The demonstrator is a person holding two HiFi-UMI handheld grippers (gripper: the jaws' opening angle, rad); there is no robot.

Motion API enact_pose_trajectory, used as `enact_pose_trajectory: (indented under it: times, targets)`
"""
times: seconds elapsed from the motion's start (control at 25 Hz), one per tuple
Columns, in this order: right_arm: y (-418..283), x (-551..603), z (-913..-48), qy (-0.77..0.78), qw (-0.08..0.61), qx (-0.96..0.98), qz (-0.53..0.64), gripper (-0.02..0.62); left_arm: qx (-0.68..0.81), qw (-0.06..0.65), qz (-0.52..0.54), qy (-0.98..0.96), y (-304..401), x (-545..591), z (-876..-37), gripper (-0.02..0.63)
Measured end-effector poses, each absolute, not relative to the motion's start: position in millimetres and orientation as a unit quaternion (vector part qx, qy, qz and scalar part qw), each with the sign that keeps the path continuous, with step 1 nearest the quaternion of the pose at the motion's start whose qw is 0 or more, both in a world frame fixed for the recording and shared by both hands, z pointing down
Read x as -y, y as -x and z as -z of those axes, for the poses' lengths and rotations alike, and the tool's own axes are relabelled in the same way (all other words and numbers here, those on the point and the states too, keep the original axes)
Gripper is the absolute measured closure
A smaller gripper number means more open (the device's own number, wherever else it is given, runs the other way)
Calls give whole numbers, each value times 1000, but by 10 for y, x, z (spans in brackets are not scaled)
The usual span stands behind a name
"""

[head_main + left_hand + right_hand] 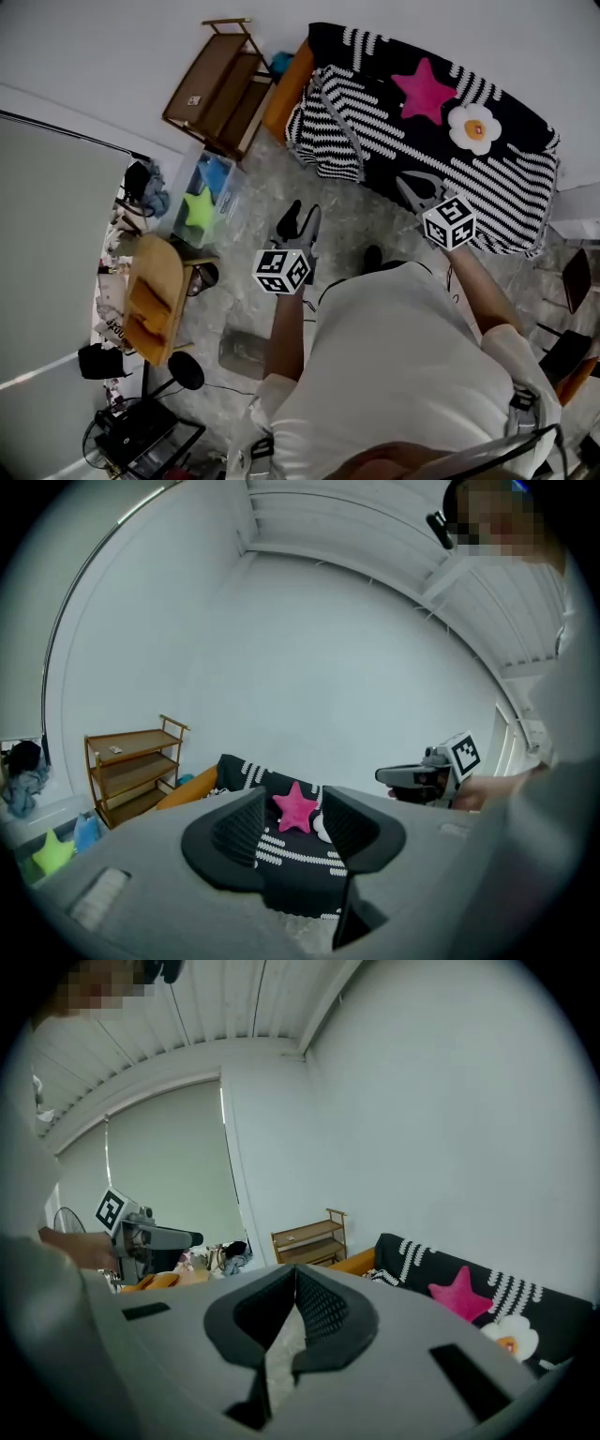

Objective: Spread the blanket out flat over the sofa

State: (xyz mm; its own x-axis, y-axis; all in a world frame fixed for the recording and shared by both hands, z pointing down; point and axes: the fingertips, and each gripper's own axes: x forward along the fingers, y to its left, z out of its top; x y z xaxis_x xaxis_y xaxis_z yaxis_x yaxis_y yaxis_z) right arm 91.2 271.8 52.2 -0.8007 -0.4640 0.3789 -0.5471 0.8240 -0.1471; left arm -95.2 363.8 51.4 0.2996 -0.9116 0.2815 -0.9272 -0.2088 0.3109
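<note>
The black-and-white striped blanket (422, 131) with a pink star and a white flower lies draped over the orange sofa (286, 89), its left part bunched in folds. My left gripper (300, 217) hovers over the floor short of the sofa, open and holding nothing. In the left gripper view the blanket (300, 850) shows far off between the spread jaws of the left gripper (292, 803). My right gripper (417, 190) hangs just above the blanket's front edge, apart from it. In the right gripper view the right gripper (295, 1274) is shut on nothing, with the blanket (469, 1297) off to the right.
A wooden shelf (220, 84) stands against the wall left of the sofa. A clear bin (202, 202) with a green star toy sits on the floor. A wooden table (155, 295) and a fan (186, 370) stand at the left, a dark chair (572, 281) at the right.
</note>
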Motion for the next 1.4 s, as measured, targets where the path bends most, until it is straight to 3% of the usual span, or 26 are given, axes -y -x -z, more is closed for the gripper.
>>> enact_pose_trajectory:
  times: [0.76, 1.4]
  targets:
    - [-1064, -1900, -1015, -249, 184, 934, -176, 589, 600, 255, -48, -757, 791, -2834, -944, 416]
    - [-283, -1350, -1430, -308, 210, 900, -226, 589, 516, 282, -94, -803, 1526, -1832, -1262, 416]
